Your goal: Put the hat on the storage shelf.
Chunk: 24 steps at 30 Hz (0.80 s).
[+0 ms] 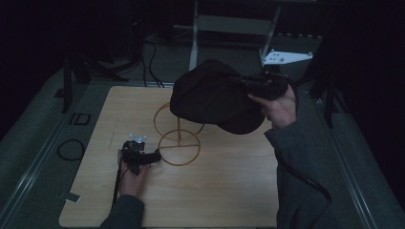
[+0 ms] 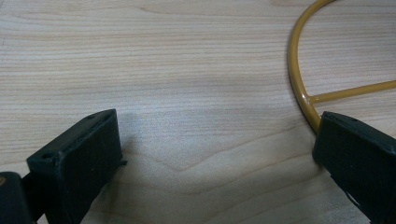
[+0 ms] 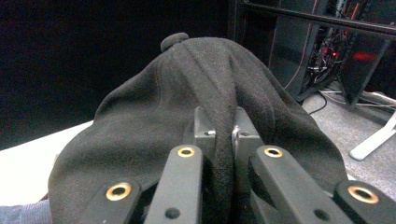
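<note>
The wooden worktop (image 1: 224, 191) lies under me in dim light, its near edge cut off at the bottom of the high view. Above its far right part I hold a black cap (image 1: 210, 95) in the air with my right gripper (image 1: 241, 81); the jaws are pinched tight on a fold of the fabric, which bulges up between them in the right gripper view (image 3: 205, 84) and hides whatever lies beyond. The cap also covers the top of the yellow wire stand (image 1: 179, 138), which sits near the middle of the worktop; I can make out two rings and an upright, the rest is hard to tell. My left gripper (image 1: 155, 155) rests low toward the near left, jaws spread wide and holding nothing, one jaw just at the stand's base ring (image 2: 299, 84); touching or not, I cannot tell.
</note>
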Tool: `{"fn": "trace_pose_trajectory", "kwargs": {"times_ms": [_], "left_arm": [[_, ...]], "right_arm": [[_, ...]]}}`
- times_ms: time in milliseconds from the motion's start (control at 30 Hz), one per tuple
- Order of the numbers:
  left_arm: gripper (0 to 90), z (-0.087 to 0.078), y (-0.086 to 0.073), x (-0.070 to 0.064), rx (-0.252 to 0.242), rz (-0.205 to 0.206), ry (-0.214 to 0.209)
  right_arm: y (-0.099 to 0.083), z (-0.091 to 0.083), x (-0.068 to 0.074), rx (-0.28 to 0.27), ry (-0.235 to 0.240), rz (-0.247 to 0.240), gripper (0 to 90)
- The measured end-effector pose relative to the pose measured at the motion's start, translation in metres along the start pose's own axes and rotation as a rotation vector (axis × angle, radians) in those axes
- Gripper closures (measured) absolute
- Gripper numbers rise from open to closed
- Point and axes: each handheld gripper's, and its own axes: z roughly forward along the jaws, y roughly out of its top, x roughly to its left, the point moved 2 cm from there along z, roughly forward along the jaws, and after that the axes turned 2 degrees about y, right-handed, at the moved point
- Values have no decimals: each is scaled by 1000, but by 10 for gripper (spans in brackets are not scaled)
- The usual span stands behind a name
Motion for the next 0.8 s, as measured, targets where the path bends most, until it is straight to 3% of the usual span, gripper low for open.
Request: {"fn": "trace_pose_trajectory", "kwargs": {"times_ms": [800], "left_arm": [[7, 0, 0, 0, -1, 1, 2]], "right_arm": [[5, 25, 11, -1, 38, -4, 849]]}}
